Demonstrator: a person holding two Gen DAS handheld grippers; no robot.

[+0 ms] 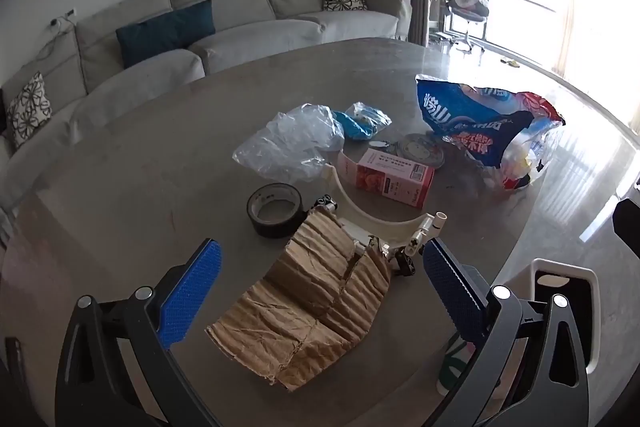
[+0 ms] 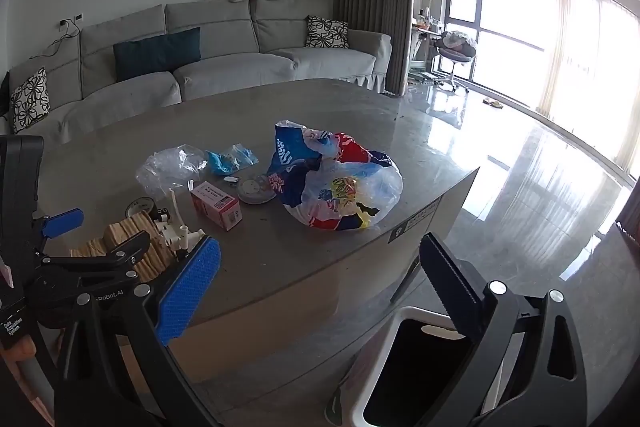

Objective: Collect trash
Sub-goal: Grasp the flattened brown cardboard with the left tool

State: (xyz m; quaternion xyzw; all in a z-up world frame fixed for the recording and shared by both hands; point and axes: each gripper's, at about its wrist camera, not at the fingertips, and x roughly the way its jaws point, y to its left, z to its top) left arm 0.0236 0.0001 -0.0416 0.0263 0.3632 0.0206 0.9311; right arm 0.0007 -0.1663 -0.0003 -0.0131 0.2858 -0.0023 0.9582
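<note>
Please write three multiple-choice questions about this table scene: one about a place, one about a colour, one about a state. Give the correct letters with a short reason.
1. Where is the black tape roll?
A. beside the torn cardboard
B. on the sofa
C. in the bin

2. What colour is the small carton?
A. green
B. pink
C. black

3. How is the left gripper?
A. shut on cardboard
B. open
C. holding a bag

Key: A, the roll sits on the table by the cardboard's far end; B, its sides are pink; B, the blue pads stand wide apart, the cardboard lying between them ungripped.
</note>
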